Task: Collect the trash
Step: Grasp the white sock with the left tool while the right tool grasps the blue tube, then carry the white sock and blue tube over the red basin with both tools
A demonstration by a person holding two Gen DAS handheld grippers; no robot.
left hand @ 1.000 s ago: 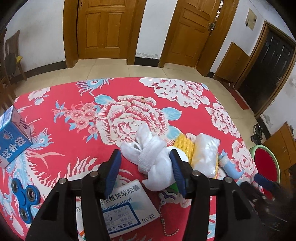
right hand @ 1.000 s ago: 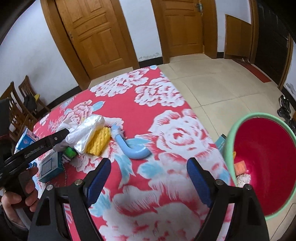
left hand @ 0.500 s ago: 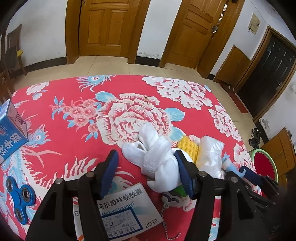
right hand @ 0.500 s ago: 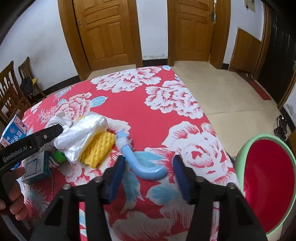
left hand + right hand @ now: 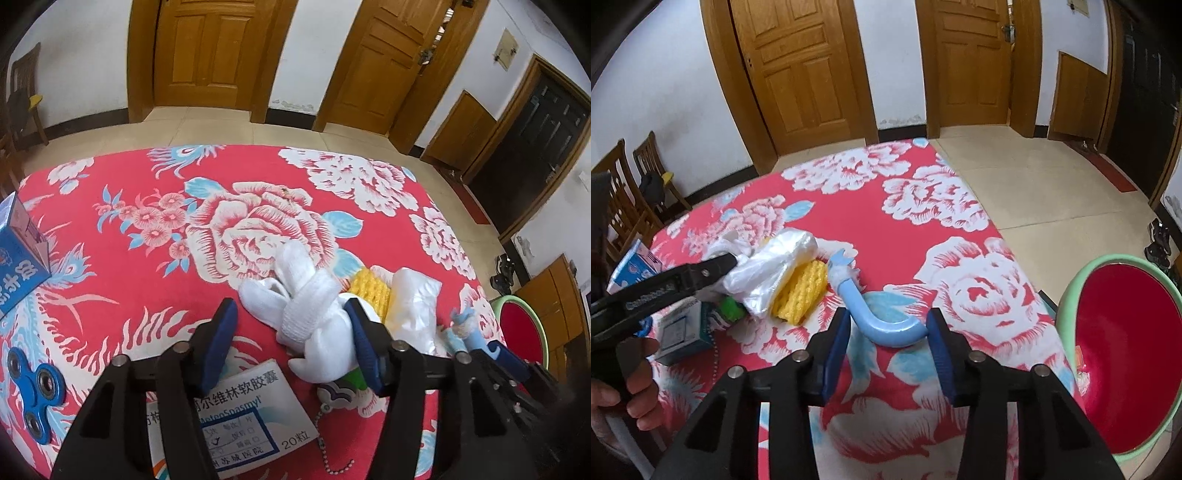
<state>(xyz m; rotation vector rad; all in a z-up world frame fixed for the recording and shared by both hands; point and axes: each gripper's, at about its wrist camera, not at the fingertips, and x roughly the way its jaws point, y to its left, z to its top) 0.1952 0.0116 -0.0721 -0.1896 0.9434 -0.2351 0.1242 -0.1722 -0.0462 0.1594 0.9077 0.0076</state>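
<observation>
My right gripper (image 5: pixel 888 338) brackets the blue tube (image 5: pixel 882 325), jaws open, unclamped, since the bin (image 5: pixel 1067 306) sits beside it; left gripper (image 5: pixel 291 338) idles open around socks (image 5: pixel 306 314).

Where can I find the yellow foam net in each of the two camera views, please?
Left wrist view: the yellow foam net lies right of centre, just beyond the gripper's right finger, between the white sock bundle and the clear plastic bag.
Right wrist view: the net is left of centre, under that bag.
Shared landmark: the curved blue tube.
</observation>
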